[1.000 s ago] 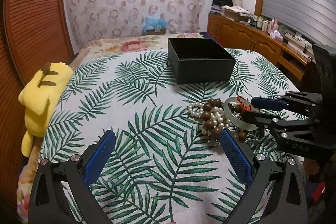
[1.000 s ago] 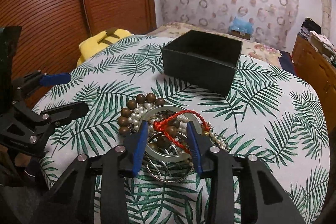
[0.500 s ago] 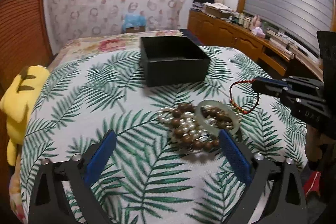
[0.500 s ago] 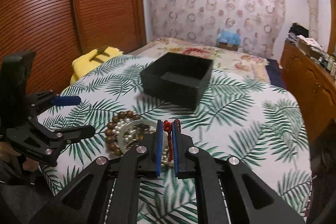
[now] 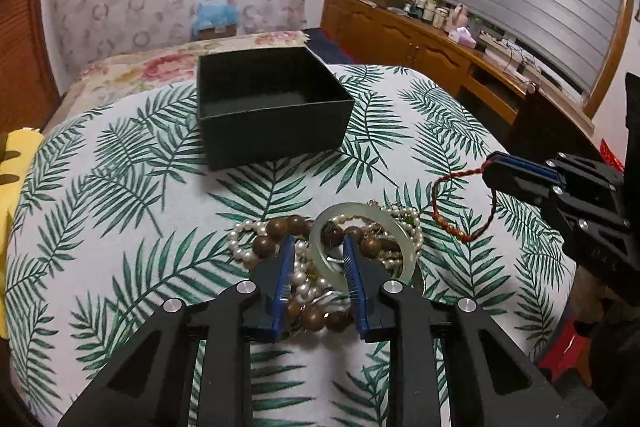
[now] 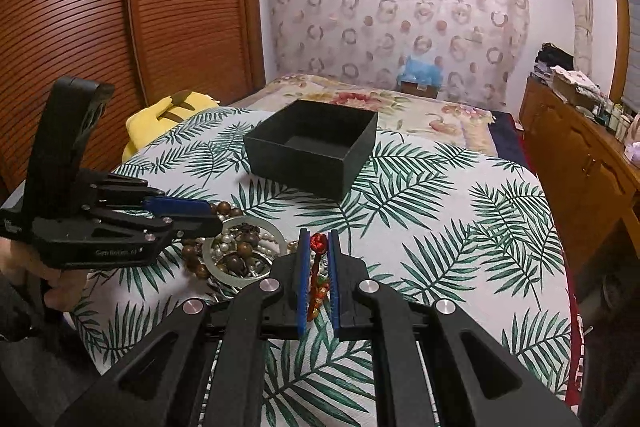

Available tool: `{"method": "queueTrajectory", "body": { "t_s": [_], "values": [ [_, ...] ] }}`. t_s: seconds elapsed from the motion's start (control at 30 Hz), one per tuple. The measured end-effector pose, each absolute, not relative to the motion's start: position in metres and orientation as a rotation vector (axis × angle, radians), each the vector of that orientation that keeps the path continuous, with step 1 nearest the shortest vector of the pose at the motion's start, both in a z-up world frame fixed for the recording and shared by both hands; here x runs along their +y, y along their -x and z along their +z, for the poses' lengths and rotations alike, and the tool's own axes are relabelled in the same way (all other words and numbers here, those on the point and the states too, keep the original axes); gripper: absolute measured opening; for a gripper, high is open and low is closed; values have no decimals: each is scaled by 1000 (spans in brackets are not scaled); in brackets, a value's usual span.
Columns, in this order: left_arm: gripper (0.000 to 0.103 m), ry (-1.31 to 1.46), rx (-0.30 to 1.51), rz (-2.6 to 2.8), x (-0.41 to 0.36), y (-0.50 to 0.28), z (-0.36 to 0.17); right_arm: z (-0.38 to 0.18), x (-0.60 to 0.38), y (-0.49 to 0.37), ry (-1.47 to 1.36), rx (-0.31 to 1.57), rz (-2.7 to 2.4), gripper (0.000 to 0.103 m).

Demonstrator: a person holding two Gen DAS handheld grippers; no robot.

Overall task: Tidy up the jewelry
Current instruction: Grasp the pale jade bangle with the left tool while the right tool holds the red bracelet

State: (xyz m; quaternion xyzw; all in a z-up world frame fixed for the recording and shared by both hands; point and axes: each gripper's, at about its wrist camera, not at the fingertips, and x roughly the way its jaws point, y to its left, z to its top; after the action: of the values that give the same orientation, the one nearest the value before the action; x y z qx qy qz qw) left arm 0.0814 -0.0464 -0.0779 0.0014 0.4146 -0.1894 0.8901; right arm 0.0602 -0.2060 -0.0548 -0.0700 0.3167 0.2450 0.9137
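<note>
- We are gripping the red cord bracelet (image 6: 318,269) in our right gripper (image 6: 319,247), blue pads clamped on it at lower centre of the right wrist view; 1 second ago those pads were spread around the heap, so the bracelet has just come free and is hanging in the air at the right of the left wrist view (image 5: 464,205).
- We are narrowing our left gripper (image 5: 316,259), which stood wide open half a second ago; its pads are now straddling the near rim of the pale jade bangle (image 5: 362,241) at lower centre, with a gap showing, so not yet clamped.
- The bangle is lying on the pile of wooden beads (image 5: 276,239) and pearls (image 5: 240,241), on the palm-leaf cloth (image 5: 120,227).
- The black box (image 6: 316,153) is sitting open in the upper middle, well apart from the pile, with nothing visible inside.
- We judge 1 piece is ready to carry there; the rest are waiting.
</note>
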Motion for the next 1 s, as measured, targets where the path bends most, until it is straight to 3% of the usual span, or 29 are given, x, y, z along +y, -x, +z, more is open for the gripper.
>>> {"method": "queueTrajectory", "body": {
  "t_s": [0.47, 0.57, 1.0],
  "values": [
    [20, -117, 910, -377, -66, -100, -88, -58, -212, -62, 136, 655, 502, 10],
    [10, -127, 906, -374, -64, -102, -89, -59, -212, -62, 137, 657, 501, 10],
    [7, -55, 760, -365, -45, -88, -59, -53, -201, -72, 166, 632, 516, 10]
  ]
}}
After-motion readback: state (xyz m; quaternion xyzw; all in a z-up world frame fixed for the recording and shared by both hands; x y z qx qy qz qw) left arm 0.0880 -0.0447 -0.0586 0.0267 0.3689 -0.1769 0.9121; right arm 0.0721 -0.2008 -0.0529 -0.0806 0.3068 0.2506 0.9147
